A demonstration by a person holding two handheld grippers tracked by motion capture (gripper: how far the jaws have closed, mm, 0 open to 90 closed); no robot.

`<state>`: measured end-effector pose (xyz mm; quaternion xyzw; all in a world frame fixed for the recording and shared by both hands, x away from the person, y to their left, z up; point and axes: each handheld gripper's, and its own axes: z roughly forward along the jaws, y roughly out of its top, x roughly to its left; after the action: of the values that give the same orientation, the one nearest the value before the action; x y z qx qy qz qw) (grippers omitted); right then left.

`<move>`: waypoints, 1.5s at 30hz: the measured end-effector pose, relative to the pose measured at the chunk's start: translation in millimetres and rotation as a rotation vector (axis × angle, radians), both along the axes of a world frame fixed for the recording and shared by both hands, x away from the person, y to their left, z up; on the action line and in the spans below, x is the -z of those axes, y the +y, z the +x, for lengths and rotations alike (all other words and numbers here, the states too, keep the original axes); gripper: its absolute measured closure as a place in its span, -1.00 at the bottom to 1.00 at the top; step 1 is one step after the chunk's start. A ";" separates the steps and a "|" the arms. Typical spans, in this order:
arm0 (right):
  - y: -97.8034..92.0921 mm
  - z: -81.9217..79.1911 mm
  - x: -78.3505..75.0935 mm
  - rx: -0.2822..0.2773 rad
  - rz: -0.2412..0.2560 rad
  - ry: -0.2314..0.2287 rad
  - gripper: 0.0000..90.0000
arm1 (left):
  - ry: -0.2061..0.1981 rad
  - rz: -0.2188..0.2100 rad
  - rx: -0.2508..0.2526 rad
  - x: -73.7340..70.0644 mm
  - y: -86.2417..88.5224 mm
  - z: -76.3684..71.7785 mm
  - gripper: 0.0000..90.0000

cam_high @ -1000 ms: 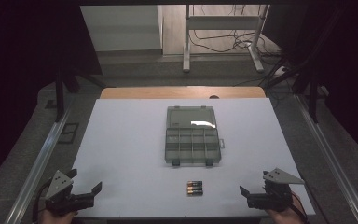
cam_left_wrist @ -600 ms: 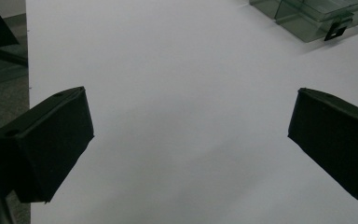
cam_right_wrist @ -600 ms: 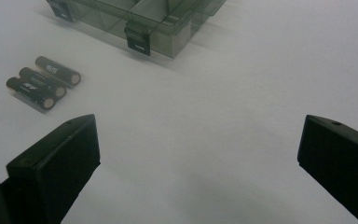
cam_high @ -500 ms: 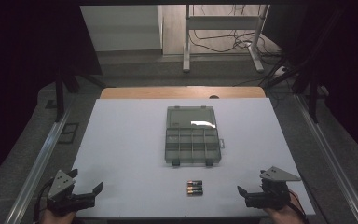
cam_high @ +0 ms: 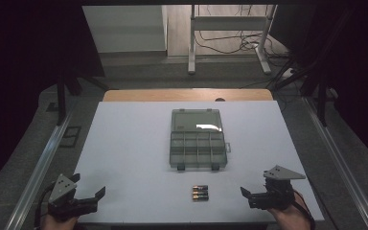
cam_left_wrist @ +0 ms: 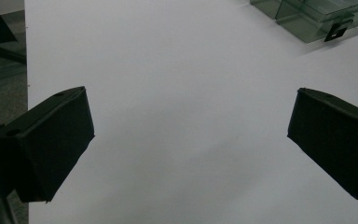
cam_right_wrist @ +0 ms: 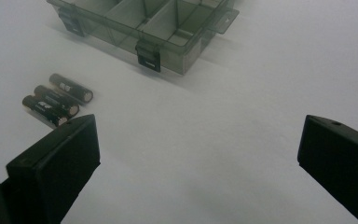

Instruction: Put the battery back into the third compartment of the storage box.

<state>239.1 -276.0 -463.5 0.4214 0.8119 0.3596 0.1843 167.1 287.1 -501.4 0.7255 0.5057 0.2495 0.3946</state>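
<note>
Black batteries (cam_high: 200, 192) lay before the open box (cam_high: 199, 149), ready for sorting; both grippers' jaws gaped wide, empty, right gripper (cam_high: 256, 197) nearer.

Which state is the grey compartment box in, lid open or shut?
Open: the compartment box has its lid folded back flat on the table, leaving the divided compartments uncovered.

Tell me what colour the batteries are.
Black with gold ends, the batteries, clearest in the right gripper view.
</note>
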 end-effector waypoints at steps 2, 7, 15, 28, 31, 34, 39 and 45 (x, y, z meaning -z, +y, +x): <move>1.8 1.3 -1.3 -0.003 -0.005 0.000 -1.00 | 0.001 -0.001 0.000 0.0 0.1 0.1 -0.98; 7.3 4.1 -2.9 -0.026 -0.018 0.009 -1.00 | 0.002 -0.001 0.000 0.1 0.1 0.3 -0.98; 16.8 10.3 -6.2 -0.049 -0.020 0.013 -1.00 | 0.003 0.000 0.000 0.1 0.0 0.4 -0.98; 32.9 22.3 -10.4 -0.087 -0.014 0.054 -1.00 | 0.005 0.005 0.004 0.1 -0.4 0.6 -0.98; 36.6 25.0 -10.9 -0.097 -0.019 0.060 -1.00 | 0.005 0.007 0.004 0.1 -0.6 0.7 -0.98; 40.8 26.9 -11.2 -0.114 -0.030 0.056 -1.00 | 0.005 0.007 0.005 0.1 -0.7 0.8 -0.98; 47.7 30.2 -10.6 -0.137 -0.033 0.058 -1.00 | 0.006 0.006 0.006 0.2 -0.8 1.0 -0.98; 57.2 35.1 -10.0 -0.156 -0.040 0.067 -1.00 | 0.005 0.004 0.009 0.3 -0.8 1.4 -0.97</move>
<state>274.3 -218.8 -453.5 0.3646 0.8550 0.3424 0.1369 168.5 286.3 -501.7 0.7291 0.5029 0.2472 0.3929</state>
